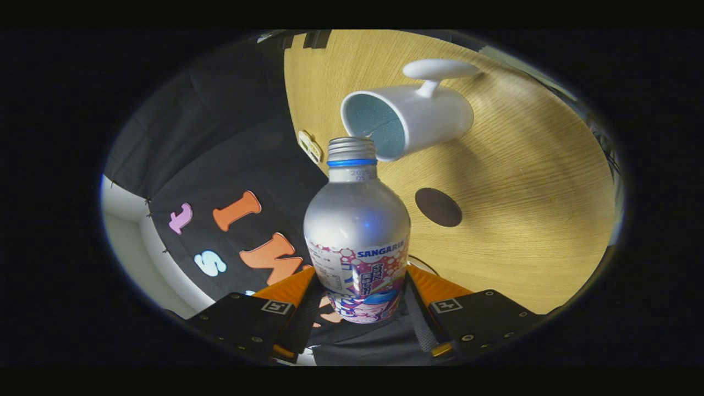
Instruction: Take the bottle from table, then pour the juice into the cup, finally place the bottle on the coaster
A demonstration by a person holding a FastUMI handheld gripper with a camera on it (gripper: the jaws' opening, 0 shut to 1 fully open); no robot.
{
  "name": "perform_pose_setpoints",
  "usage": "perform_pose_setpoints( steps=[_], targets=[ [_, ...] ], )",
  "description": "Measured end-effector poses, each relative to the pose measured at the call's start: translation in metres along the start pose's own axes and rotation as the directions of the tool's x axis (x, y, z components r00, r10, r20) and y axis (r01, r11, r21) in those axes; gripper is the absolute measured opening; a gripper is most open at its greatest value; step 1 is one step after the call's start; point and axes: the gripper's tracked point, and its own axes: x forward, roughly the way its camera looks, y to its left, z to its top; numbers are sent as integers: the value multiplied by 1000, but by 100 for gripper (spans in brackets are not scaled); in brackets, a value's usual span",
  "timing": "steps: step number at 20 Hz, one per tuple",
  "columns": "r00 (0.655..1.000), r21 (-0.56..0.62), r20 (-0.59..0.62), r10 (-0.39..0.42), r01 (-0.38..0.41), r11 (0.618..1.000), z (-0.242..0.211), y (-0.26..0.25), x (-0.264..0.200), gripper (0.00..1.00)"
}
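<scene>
My gripper [360, 300] clamps the bottle [356, 231], tipped for pouring; cup [407, 118] at 1 o'clock; next, coaster [438, 207]

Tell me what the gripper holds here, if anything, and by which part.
The gripper holds the bottle, one finger on each side of its labelled lower body. Its open neck points at the mouth of the cup.

Bottle [356, 231] mouth just beside cup [410, 118] rim; bare table [528, 220] around coaster [438, 207].
</scene>
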Motion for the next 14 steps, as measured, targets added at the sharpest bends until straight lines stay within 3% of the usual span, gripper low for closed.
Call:
perform_pose_setpoints(
  steps=[14],
  targets=[
    [1000,100,5,9,-10,995,3,13,4,76]
  ],
)
